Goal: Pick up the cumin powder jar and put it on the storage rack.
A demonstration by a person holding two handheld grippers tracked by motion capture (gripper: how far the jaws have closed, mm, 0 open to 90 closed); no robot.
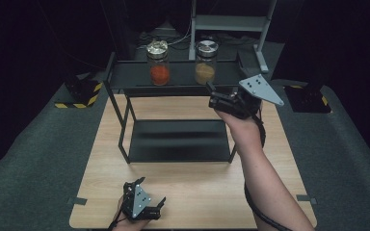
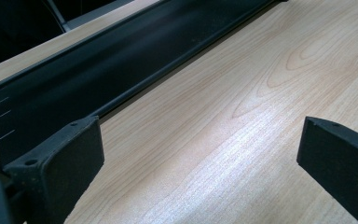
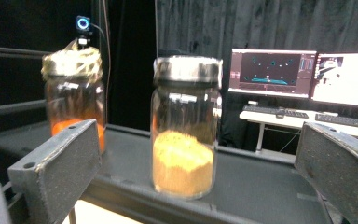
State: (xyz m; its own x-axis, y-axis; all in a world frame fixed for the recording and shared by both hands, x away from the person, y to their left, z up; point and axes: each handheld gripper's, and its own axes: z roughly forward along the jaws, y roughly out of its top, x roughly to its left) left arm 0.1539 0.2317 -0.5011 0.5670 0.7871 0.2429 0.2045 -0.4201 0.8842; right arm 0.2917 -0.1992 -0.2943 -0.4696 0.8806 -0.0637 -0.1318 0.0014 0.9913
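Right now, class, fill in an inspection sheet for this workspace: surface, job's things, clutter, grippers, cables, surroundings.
Surface: wooden table, bare wood at the front.
Job's things: yellow-powder jar and orange-powder jar, upright and apart on the black shelf rack.
Clutter: nothing seen.
Grippers: right gripper open, raised toward the yellow-powder jar, not touching; left gripper open, low over the table's front edge.
Cables: black cable trailing under the right forearm.
Surroundings: dark curtains; monitors behind the rack.
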